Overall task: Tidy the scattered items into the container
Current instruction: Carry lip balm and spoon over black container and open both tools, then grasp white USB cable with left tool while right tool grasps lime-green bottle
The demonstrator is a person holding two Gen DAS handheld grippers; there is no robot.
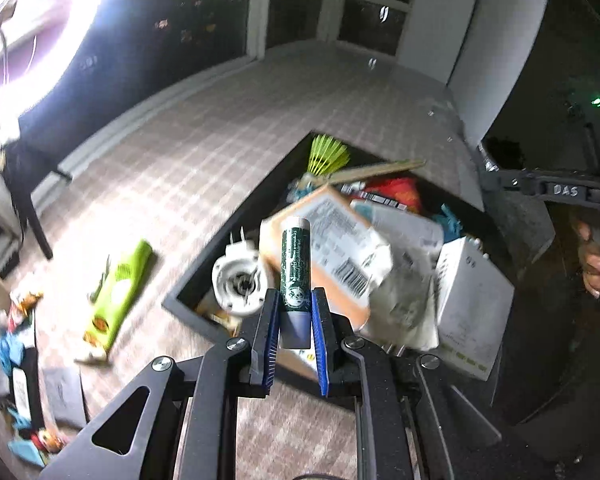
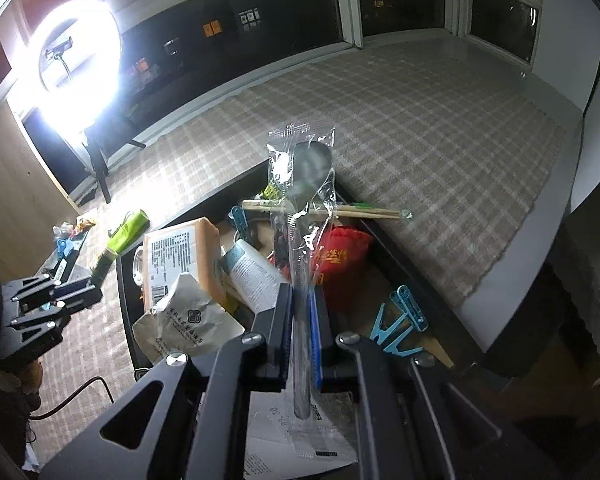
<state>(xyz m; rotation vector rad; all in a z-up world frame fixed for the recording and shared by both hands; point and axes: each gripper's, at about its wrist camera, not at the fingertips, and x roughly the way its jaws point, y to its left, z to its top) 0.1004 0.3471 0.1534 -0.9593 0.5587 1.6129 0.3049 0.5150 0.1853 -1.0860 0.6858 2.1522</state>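
Note:
My left gripper is shut on a dark green tube with a white cap, which sticks up above the near edge of the black container. My right gripper is shut on a black spoon in a clear plastic wrapper, held over the same black container. The container holds an orange box, a crumpled paper bag, a white box, a red pouch, chopsticks, a yellow shuttlecock and blue clips. The left gripper also shows at the right wrist view's left edge.
A green packet lies on the checked cloth left of the container, and several small items are scattered further left. A ring light on a stand glares at the back left. A hand grips the right gripper's handle.

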